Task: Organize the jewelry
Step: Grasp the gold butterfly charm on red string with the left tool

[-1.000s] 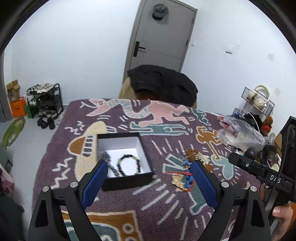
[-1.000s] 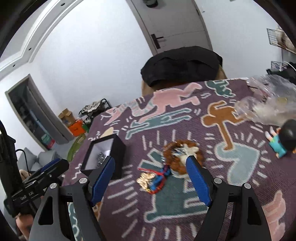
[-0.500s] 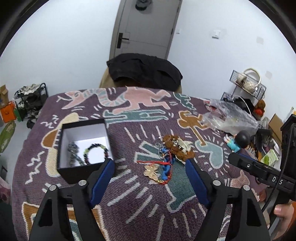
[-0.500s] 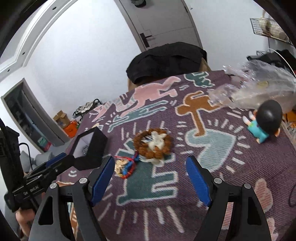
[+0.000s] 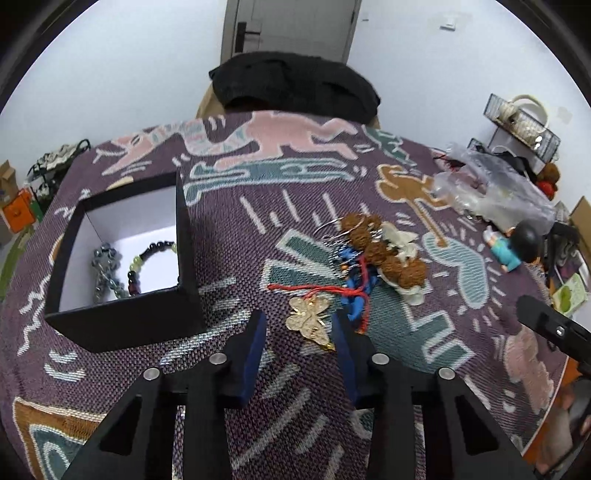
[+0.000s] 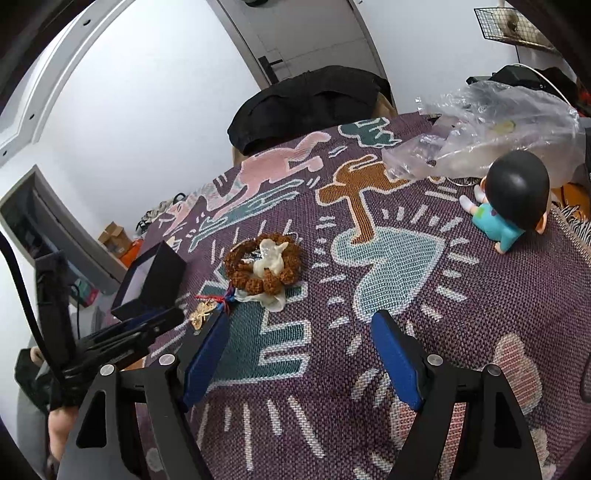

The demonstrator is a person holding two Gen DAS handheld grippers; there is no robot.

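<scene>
A white wall (image 5: pixel 129 74) and a grey door (image 5: pixel 295 26) stand at the back of the room. A big purple cloth (image 5: pixel 258 206) with pink, teal and brown shapes covers the table. A chair with a black coat (image 5: pixel 295 85) sits at the far edge. A clear plastic bag (image 6: pixel 498 125) lies on the right side, and a small doll (image 6: pixel 513 199) in blue lies next to it.

A black box (image 5: pixel 125 325) with a white inside sits on the left. Two bead bracelets (image 5: pixel 107 269) lie in it.

The loose jewelry is in a pile near the middle: a brown bead ring (image 6: pixel 262 266), red and blue strings (image 5: pixel 354 291), and a gold butterfly (image 5: pixel 310 319).

The left gripper (image 5: pixel 299 328) is closing, with the butterfly between its fingers but not yet pinched. The right gripper (image 6: pixel 299 332) stands wide apart over bare cloth, holding nothing.
</scene>
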